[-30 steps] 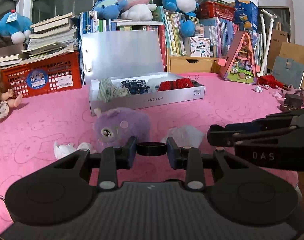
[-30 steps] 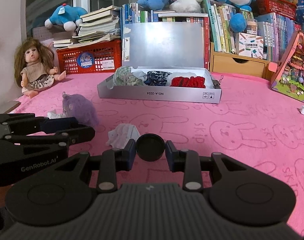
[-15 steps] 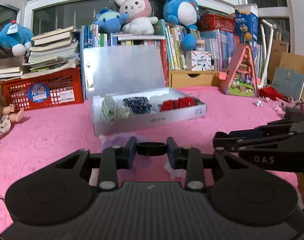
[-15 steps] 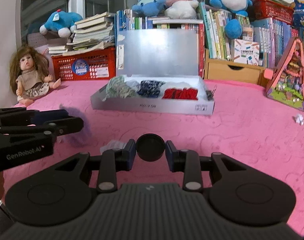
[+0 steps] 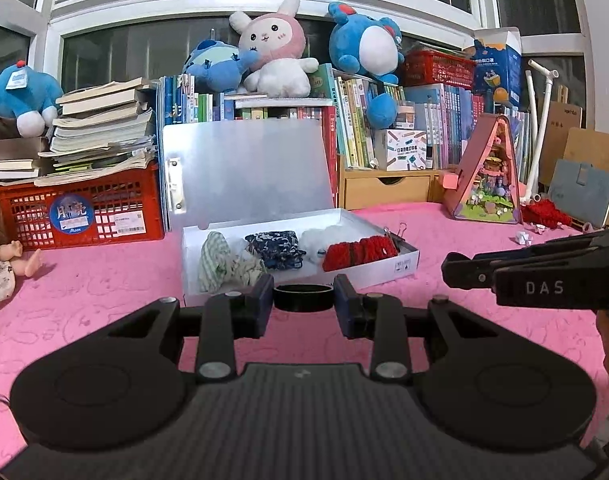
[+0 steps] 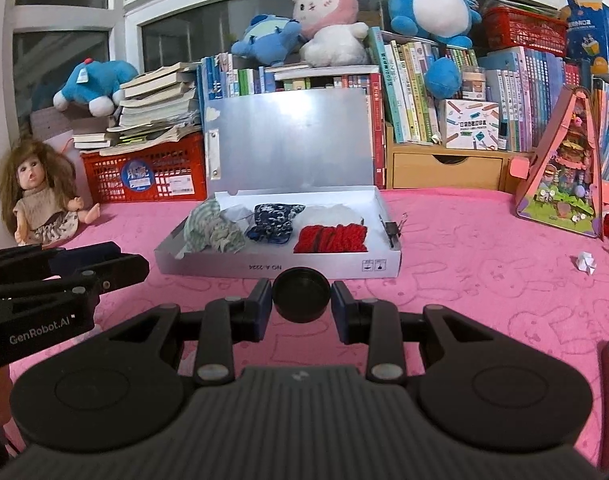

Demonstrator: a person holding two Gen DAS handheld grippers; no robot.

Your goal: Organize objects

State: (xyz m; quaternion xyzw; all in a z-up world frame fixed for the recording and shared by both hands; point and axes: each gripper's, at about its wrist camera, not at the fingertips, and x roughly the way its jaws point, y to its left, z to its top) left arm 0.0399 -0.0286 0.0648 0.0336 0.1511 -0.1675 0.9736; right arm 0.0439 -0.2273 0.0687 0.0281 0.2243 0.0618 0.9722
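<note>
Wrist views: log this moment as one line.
left gripper: shut on black ring | right gripper: shut on black cap | white box: lid open, red yarn inside

Both tongs, left and right, are clamped, side by side.

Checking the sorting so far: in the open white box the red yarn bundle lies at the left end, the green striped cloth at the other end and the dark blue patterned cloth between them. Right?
Not quite. The right wrist view shows the red yarn bundle at the right end of the open white box, the green striped cloth at the left; the dark blue patterned cloth does lie between.
</note>
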